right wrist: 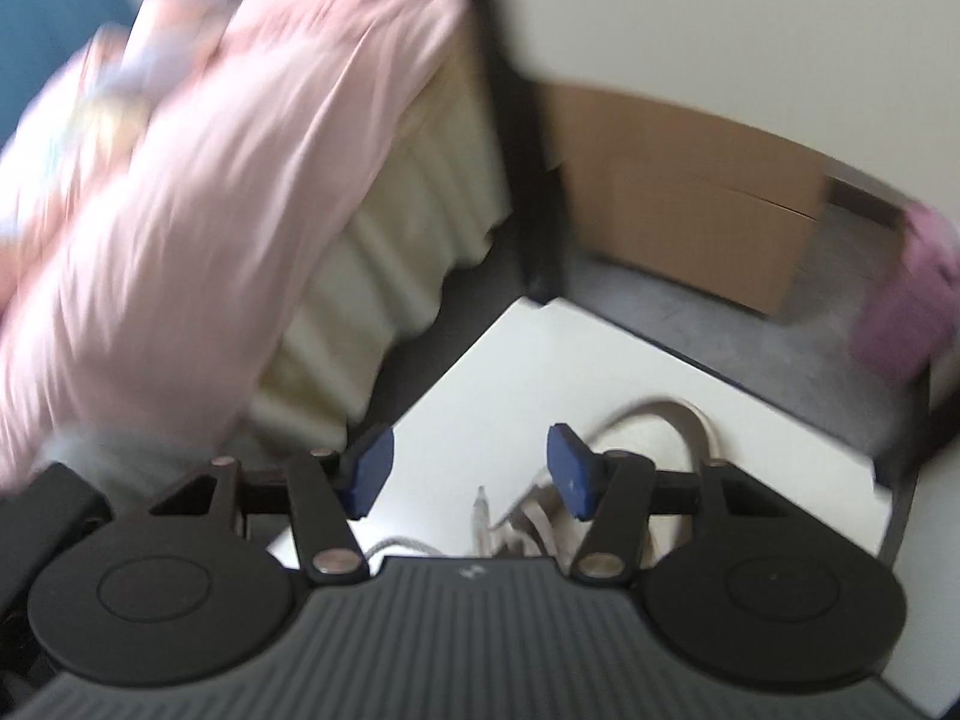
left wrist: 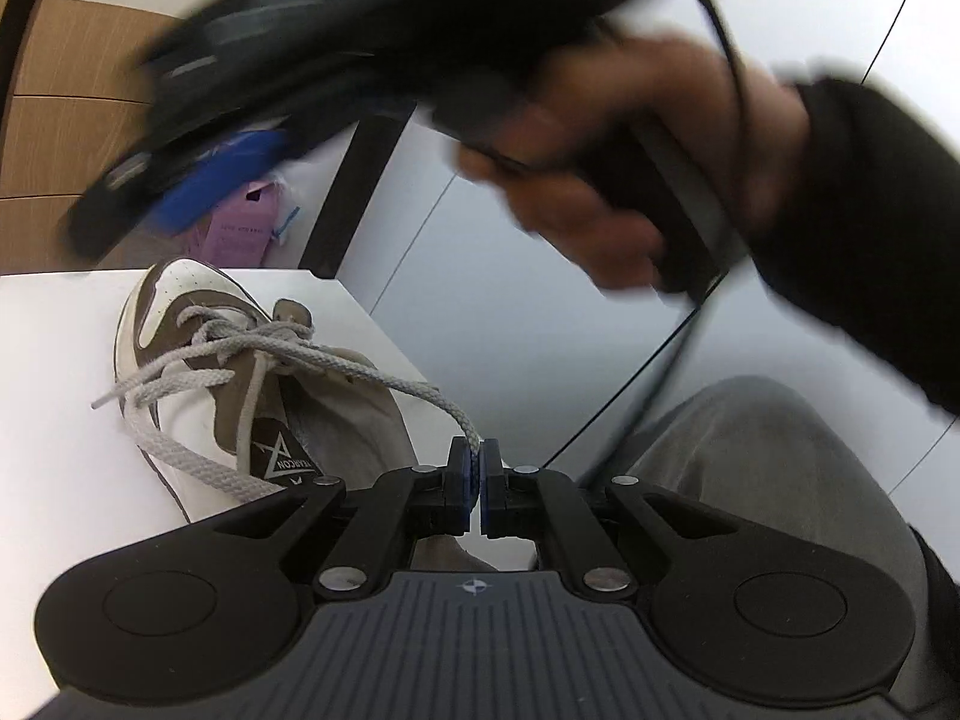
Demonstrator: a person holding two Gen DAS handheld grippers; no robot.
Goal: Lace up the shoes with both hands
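- White table [left wrist: 54,372]: carries the shoe; its corner shows in the right wrist view, grey carpet and a cardboard box [right wrist: 690,192] beyond it.
- Person: hand [left wrist: 612,180] in a black sleeve grips the right gripper's handle up high, blurred; grey trouser leg [left wrist: 768,456] below the table edge.
- Pink fabric [right wrist: 180,192]: blurred, fills the left of the right wrist view.
- Shoe [left wrist: 204,360]: brown and white sneaker lying on its side near the table's edge, toe pointing away, tongue label visible.
- Right gripper [right wrist: 471,471]: jaws spread wide, nothing between them, held above the table corner; blue pads [right wrist: 369,471] clear of the lace ends below.
- Left gripper [left wrist: 474,468]: jaws pressed together, pinching the lace.
- Lace [left wrist: 336,357]: grey, one strand runs taut from the eyelets to the left gripper; another loops loose over the shoe's side and onto the table.
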